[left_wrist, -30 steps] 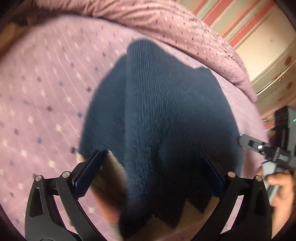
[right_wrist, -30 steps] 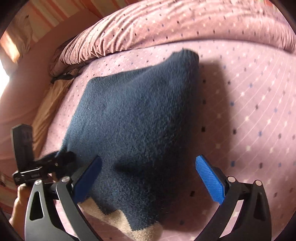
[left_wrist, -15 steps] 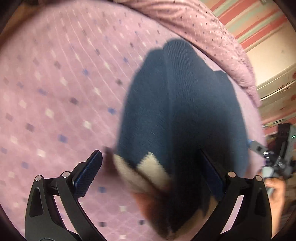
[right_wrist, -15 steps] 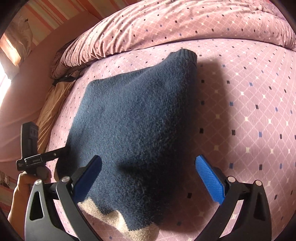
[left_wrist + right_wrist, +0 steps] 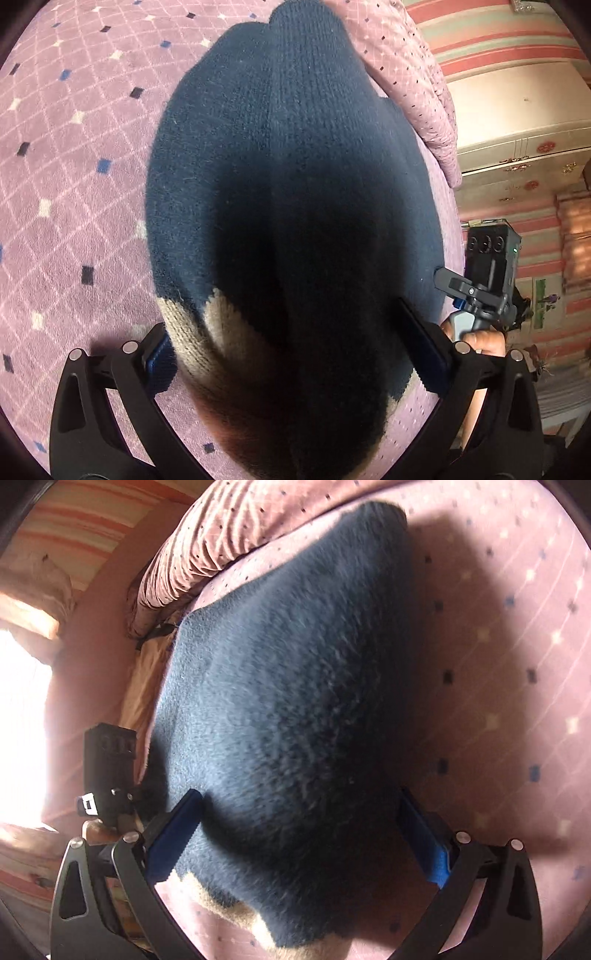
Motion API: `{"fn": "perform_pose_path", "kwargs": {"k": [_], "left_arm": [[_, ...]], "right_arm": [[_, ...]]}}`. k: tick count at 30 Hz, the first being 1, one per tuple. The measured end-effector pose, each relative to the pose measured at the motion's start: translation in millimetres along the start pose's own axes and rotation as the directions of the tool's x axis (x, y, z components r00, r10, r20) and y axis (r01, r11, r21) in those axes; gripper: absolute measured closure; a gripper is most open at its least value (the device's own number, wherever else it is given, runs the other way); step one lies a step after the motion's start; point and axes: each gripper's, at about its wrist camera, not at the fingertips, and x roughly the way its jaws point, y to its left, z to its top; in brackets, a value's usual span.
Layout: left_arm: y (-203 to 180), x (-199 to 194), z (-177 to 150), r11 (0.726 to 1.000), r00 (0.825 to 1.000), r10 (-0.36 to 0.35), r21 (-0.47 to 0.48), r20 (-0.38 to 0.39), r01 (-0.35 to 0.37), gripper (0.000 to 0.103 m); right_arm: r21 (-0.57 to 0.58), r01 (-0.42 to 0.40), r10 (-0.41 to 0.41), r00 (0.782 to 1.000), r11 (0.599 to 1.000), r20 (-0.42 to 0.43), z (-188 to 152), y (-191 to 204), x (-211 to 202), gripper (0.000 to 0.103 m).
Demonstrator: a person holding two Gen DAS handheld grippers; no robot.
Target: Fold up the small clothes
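While your left gripper (image 5: 299, 360) hangs with jaws apart, the navy knit sweater (image 5: 295, 192) (tan zigzag hem nearest you) lies between them on the pink bed (image 5: 74, 184). Your right gripper (image 5: 301, 836) is likewise spread, the sweater between its jaws.

Navy knit sweater (image 5: 295, 192), beige zigzag band at its hem, lying on the bedspread, doubled over lengthwise. Left view: it fills the space ahead of the tool and runs between the wide-apart fingers, hem end nearest, beige patches at lower left and lower right, a lengthwise ridge down the middle, far end rounded. Right view: sweater (image 5: 288, 701) ahead and left of centre, fuzzy, blurred; beige hem edge lowest, narrow end farthest. Near part in shadow.
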Motion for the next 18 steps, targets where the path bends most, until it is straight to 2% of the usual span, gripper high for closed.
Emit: {"fn": "perform_pose_path", "kwargs": {"k": [3, 5, 7, 10, 15, 18], "left_arm": [[-6, 5, 0, 1.000, 1.000, -0.004, 0.009, -0.004, 0.004, 0.003], [-20, 17, 3, 0.999, 1.000, 0.007, 0.054, -0.021, -0.006, 0.003], [-29, 24, 5, 0.997, 1.000, 0.014, 0.071, -0.027, -0.012, 0.003], [-41, 31, 6, 0.995, 0.999, 0.049, 0.092, -0.017, -0.048, 0.007], [-61, 28, 2, 0.982, 0.990, 0.136, 0.128, 0.037, -0.139, 0.019], [-73, 21, 0, 0.972, 0.983, 0.174, 0.149, 0.050, -0.180, 0.024]], "right_arm": [[0.011, -0.016, 0.016, 1.000, 1.000, 0.017, -2, -2, 9, 0.005], [-0.003, 0.016, -0.016, 1.000, 1.000, 0.019, -2, 4, 13, 0.010], [-0.019, 0.042, -0.042, 0.999, 0.999, 0.013, -1, 7, 13, 0.020], [-0.063, 0.084, -0.083, 0.996, 0.994, 0.021, -1, 17, 7, 0.029], [-0.164, 0.223, -0.213, 0.974, 0.961, 0.077, -2, 51, 5, 0.034], [-0.187, 0.253, -0.236, 0.966, 0.949, 0.109, -3, 60, -5, 0.035]]}}
